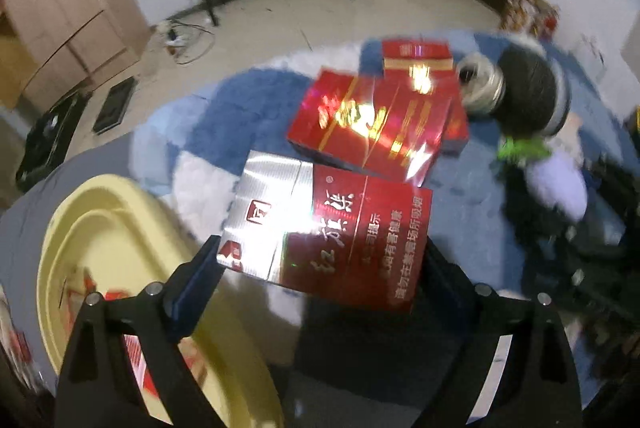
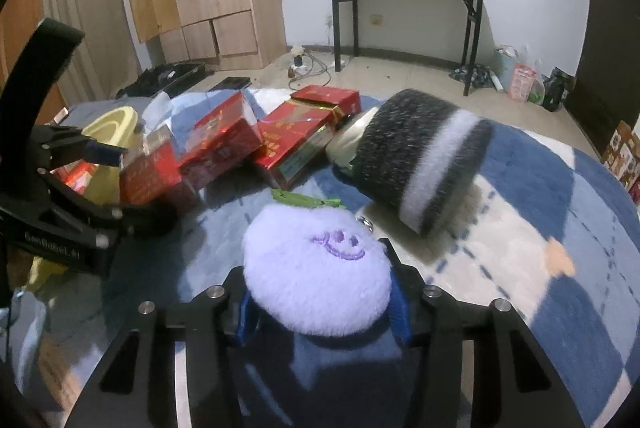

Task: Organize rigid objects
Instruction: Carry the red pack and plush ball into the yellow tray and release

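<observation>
The left gripper (image 1: 320, 268) is clamping a red-and-silver box (image 1: 328, 232) above the blanket (image 1: 224, 107), right of the yellow basin (image 1: 120, 228). The right gripper (image 2: 320, 304) is squeezing a purple plush (image 2: 316, 268), near the red boxes (image 2: 224, 143) and sleeved cup (image 2: 420, 155).

Two close wrist views over the blanket (image 2: 560, 187), both sharing red boxes (image 1: 372, 123).

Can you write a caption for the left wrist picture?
Left gripper holds a red-and-silver box beside a yellow basin.
</observation>
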`<action>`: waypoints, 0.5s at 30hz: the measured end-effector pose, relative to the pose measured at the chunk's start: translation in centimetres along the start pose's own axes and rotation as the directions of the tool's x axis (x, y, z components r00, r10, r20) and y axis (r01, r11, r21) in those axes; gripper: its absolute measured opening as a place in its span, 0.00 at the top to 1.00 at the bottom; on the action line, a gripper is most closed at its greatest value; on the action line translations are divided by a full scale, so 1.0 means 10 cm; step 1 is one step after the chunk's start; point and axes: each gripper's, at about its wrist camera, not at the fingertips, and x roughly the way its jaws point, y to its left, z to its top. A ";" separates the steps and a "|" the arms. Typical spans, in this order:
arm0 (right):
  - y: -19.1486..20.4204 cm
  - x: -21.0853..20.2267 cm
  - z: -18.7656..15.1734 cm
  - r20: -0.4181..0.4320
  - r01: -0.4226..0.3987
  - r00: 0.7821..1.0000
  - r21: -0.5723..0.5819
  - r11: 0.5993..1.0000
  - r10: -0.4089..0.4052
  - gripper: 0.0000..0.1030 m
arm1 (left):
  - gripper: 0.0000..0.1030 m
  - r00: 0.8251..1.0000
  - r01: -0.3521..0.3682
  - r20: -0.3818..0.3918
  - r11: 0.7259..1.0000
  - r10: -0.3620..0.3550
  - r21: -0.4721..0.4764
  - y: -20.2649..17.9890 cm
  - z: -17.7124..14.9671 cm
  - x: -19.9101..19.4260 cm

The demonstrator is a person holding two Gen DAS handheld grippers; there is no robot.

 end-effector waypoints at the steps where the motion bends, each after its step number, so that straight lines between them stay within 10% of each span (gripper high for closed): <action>1: 0.00 -0.06 -0.01 -0.001 -0.002 1.000 0.005 1.000 0.002 0.51 | 0.11 1.000 0.016 0.009 1.000 -0.016 -0.027 0.00 0.00 -0.09; 8: 0.10 -0.54 0.06 0.040 -0.026 0.999 -0.004 1.000 0.026 0.51 | 0.11 0.992 -0.032 0.114 0.989 0.049 -0.144 0.20 0.01 -0.84; 15: 0.50 -0.98 0.41 0.117 -0.089 0.988 -0.102 0.991 0.101 0.52 | 0.12 0.979 -0.088 0.143 0.933 0.146 -0.349 1.19 -0.14 -1.32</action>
